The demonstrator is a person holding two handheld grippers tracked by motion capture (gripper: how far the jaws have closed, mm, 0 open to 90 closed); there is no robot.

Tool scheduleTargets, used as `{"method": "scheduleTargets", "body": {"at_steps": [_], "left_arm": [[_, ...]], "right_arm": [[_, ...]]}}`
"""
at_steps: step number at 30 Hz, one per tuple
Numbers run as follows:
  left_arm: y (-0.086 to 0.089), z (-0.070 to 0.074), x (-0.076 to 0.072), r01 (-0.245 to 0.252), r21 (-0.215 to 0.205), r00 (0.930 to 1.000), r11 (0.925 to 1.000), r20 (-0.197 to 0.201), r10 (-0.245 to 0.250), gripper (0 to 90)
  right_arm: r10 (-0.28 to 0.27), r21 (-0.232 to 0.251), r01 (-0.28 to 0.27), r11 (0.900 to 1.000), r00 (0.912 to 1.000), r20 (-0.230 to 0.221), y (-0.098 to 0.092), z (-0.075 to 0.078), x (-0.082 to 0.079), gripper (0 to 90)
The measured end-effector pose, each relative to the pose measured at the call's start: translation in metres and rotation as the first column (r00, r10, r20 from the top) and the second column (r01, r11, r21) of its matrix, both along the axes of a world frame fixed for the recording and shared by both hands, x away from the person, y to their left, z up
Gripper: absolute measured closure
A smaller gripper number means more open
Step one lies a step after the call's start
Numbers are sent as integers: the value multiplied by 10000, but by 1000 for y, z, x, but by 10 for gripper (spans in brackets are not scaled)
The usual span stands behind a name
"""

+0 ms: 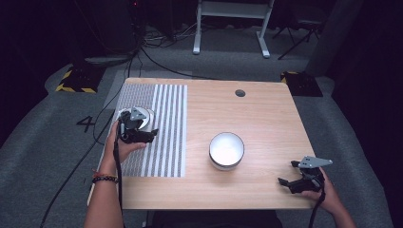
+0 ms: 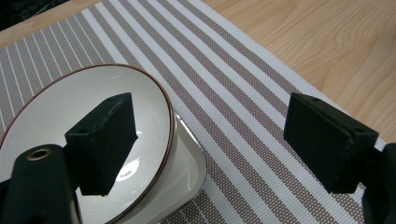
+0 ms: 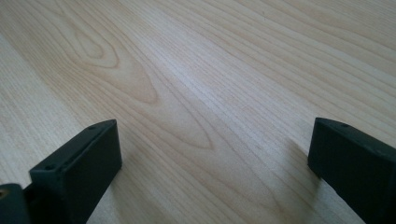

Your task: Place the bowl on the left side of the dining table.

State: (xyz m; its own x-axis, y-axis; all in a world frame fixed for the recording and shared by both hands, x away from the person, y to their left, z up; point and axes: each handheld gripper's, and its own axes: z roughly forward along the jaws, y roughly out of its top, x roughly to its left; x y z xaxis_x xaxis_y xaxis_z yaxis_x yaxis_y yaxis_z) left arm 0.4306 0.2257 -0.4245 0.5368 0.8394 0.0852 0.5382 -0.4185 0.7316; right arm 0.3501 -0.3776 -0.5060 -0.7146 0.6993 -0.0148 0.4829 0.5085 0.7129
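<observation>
Left gripper [image 2: 205,140] is spread wide, nothing held; the white plate [image 2: 70,121] is seen at its 9 o'clock.

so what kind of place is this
Probably a recording studio or lab rather than a home: dark curtained surroundings, loose cables on the grey carpet, hazard-striped floor plates, and a lone wooden table with a striped placemat.
</observation>
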Motion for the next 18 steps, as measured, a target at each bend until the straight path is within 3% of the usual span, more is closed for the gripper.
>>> {"method": "scheduleTargets", "body": {"at_steps": [9,12,18], "left_arm": [[-5,3,-6,302,-262,9995,9992,95,-300,165],[-8,5,-9,378,-129,9988,9992,317,-374,165],[-17,7,-15,730,211,9970,9971,238,-735,163]], "right_arm": [[-2,2,2,10000,10000,-1,0,0,0,28],[-2,4,2,10000,10000,-2,0,0,0,28],[1,3,-1,10000,10000,0,0,0,0,28]]}}
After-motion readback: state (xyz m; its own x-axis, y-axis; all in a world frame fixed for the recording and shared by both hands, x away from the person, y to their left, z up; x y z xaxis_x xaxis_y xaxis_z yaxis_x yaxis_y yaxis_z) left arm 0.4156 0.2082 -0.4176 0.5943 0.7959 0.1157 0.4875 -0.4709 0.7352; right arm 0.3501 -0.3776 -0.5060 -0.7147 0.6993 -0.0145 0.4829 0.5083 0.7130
